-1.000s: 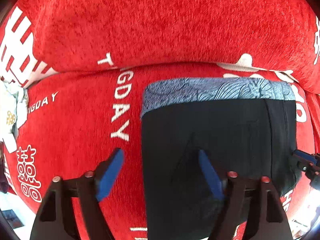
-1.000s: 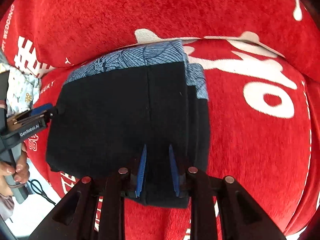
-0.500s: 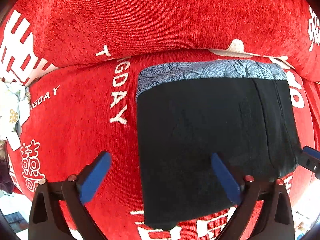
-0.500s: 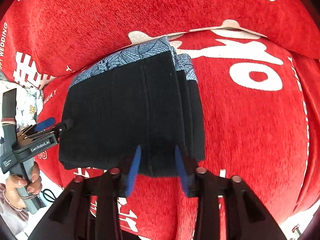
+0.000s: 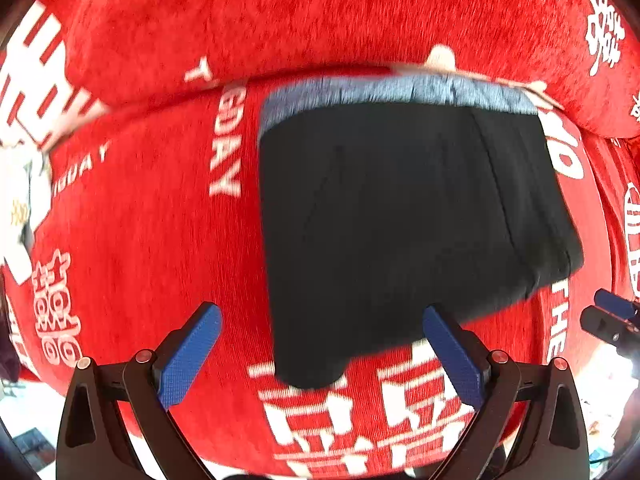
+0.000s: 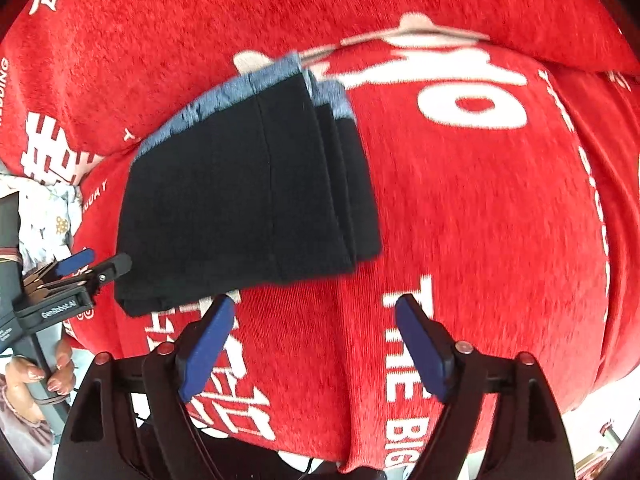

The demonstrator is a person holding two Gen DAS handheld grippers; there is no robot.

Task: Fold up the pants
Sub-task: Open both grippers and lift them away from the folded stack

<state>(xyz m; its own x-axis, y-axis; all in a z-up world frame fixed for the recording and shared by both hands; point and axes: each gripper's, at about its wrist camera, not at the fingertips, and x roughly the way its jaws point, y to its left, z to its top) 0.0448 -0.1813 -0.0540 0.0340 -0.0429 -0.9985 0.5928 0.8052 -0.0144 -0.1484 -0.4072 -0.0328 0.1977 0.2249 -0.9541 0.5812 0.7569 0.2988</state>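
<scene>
Red plush fabric printed with white lettering and characters covers the whole surface, a cushioned seat (image 5: 132, 208) with a padded backrest (image 5: 320, 16) rising behind it. On that seat the black pants (image 5: 400, 220) lie folded into a compact stack, the blue-grey patterned waistband (image 5: 384, 90) turned toward the crease where seat meets backrest. Along the stack's right side the stepped edges of several layers (image 6: 344, 184) show, so the garment looks folded over more than once and the task seems essentially done; laying it flat and square against the backrest keeps the layers from sliding apart.

Nearest the pants, the left hand-held gripper (image 5: 320, 356) hangs over the stack's near left corner with its blue pads (image 5: 188, 360) spread wide, one beside the fabric and one over it, neither pressing on the cloth. Just beyond the stack's near right corner, the right hand-held gripper (image 6: 312, 344) has its jaws opening, with only red seat fabric between them and the pants clear of the pads. Both look positioned to let go cleanly rather than to drag the bundle.

Farther left of the pants, a person's hand (image 6: 36, 376) grips the left tool's handle beside pale patterned cloth (image 6: 44, 216).
</scene>
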